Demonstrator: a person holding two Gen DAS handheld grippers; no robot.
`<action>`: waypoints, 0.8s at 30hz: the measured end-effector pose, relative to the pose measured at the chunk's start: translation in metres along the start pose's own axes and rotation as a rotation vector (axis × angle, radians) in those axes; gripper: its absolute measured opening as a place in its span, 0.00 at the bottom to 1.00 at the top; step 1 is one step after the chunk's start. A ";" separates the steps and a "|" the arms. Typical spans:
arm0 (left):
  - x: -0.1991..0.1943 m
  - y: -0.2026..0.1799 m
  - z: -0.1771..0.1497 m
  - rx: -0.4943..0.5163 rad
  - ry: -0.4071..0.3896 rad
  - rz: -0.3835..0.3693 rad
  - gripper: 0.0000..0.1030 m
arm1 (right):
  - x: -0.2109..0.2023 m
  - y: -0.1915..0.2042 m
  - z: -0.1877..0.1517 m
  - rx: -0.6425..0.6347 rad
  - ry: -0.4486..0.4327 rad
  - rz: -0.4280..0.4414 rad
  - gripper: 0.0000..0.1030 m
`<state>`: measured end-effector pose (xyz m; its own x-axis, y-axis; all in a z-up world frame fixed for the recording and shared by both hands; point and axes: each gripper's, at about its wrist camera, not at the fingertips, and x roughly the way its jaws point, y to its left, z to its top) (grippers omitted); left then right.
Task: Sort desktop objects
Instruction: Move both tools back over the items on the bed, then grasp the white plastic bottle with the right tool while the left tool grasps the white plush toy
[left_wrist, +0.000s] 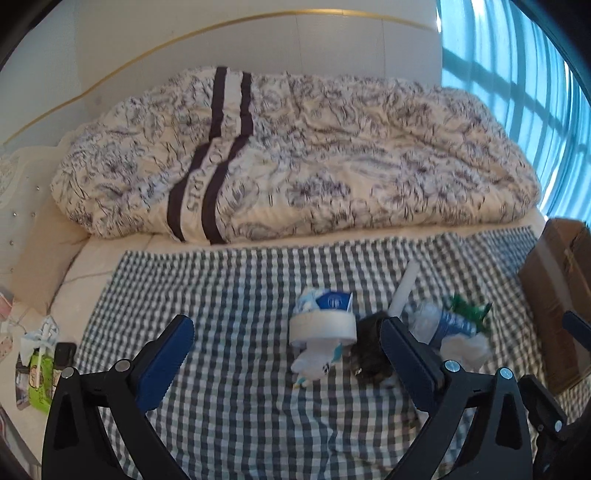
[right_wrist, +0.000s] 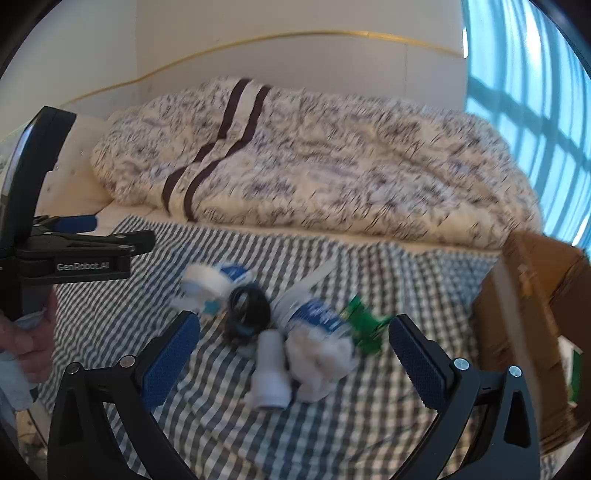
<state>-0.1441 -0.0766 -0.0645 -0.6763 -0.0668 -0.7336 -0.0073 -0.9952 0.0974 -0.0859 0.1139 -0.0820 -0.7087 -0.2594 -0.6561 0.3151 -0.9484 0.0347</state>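
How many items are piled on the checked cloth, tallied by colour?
White: 5 (tape roll, plush toy, stick, pipe fitting, tissue wad)
Blue-labelled: 2 (packet, bottle)
Black: 1 (coiled cord)
Green: 1 (item)
Total: 9

We see a big puffy blanket (left_wrist: 295, 155) with flowers and two dark stripes lying on the bed. Behind it is a white wall (left_wrist: 258, 44) with a thin gold line. A blue curtain (left_wrist: 517, 92) hangs on the right. A white pillow (left_wrist: 40, 266) sits at the left.
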 end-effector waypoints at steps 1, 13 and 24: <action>0.004 0.000 -0.004 0.003 0.004 -0.005 1.00 | 0.004 0.002 -0.004 0.002 0.018 0.013 1.00; 0.056 -0.003 -0.039 0.053 0.055 -0.007 1.00 | 0.046 0.016 -0.039 0.003 0.213 0.101 0.94; 0.091 -0.001 -0.054 0.037 0.121 -0.060 1.00 | 0.082 0.020 -0.056 -0.013 0.340 0.155 0.53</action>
<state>-0.1661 -0.0855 -0.1679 -0.5802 -0.0174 -0.8143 -0.0739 -0.9945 0.0739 -0.1022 0.0834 -0.1768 -0.4022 -0.3225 -0.8569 0.4121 -0.8995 0.1451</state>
